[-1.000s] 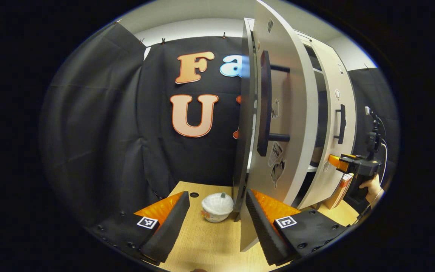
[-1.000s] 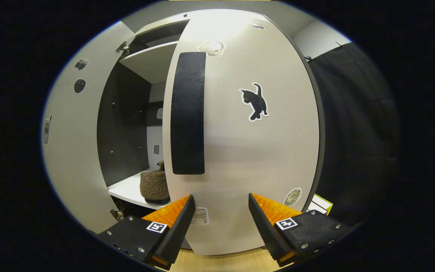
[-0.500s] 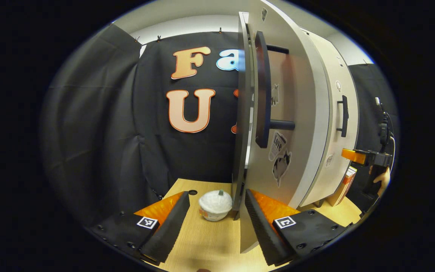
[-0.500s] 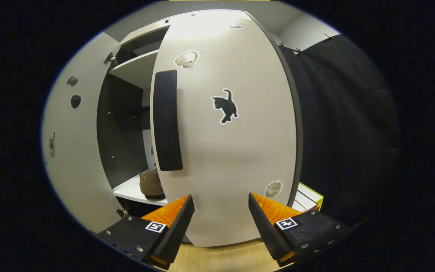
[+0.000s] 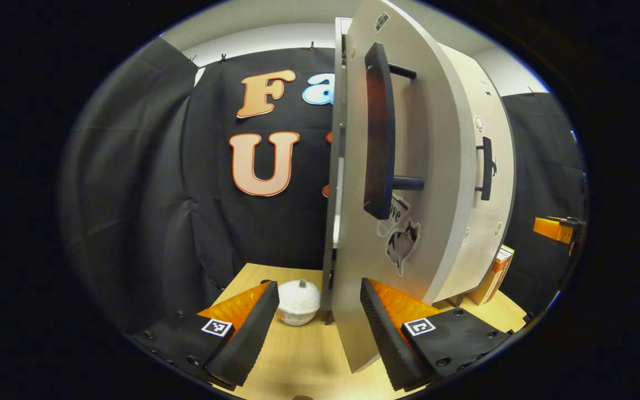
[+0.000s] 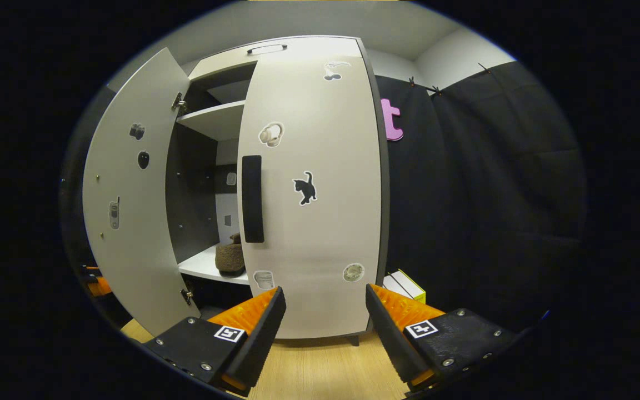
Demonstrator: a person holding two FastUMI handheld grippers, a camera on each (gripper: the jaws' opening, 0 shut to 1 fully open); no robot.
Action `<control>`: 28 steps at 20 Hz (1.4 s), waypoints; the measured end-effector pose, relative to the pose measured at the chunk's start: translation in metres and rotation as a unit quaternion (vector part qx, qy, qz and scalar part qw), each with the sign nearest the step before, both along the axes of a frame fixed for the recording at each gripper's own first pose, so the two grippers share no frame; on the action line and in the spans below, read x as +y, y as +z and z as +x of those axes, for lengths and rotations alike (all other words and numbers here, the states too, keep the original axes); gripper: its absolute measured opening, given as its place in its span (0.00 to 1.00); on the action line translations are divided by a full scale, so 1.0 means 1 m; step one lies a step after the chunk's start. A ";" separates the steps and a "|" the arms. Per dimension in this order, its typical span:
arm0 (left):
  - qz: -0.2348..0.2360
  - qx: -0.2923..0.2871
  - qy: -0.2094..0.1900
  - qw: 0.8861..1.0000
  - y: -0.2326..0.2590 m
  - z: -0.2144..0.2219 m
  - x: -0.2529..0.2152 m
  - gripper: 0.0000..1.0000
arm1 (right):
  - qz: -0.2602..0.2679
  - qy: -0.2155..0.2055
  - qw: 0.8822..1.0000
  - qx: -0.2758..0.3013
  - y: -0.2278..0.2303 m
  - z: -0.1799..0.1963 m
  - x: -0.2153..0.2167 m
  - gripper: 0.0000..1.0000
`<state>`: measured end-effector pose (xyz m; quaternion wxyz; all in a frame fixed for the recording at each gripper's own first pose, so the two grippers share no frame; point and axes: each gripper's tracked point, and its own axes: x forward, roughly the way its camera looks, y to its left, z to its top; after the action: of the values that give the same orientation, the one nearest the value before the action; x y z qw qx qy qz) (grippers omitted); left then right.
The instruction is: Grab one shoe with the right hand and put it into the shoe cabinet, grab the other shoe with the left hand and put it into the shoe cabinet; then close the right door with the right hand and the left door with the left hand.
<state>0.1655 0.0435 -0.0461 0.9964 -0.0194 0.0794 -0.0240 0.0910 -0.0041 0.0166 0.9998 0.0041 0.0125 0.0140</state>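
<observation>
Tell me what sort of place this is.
Probably a staged recording booth, not a real home: black cloth hangs as walls behind a white shoe cabinet standing on a light wooden surface, with a brown shoe on its shelf.

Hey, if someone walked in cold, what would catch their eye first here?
Probably the pale shoe cabinet: its right door, with a black cat sticker, looks shut, while the left door stands open. Through the gap, a brown fuzzy shoe sits on a white shelf. The left tool sits at that open door's edge.
</observation>
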 end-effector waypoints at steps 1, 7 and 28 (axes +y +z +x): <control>-0.003 0.000 -0.006 1.000 -0.001 0.002 -0.007 0.96 | 0.000 -0.001 1.000 -0.003 0.005 -0.008 -0.003 0.90; 0.004 0.007 -0.012 1.000 -0.008 0.020 -0.026 0.99 | -0.003 -0.003 1.000 -0.017 0.026 -0.042 -0.019 0.89; -0.001 -0.005 -0.051 0.999 0.002 0.115 -0.106 0.95 | -0.010 -0.041 0.999 -0.017 0.020 -0.042 -0.074 0.89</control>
<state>0.2807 -0.0627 -0.0442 0.9942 -0.0161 0.0756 -0.0751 0.0493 -0.0777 0.0369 0.9996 -0.0059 -0.0044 -0.0267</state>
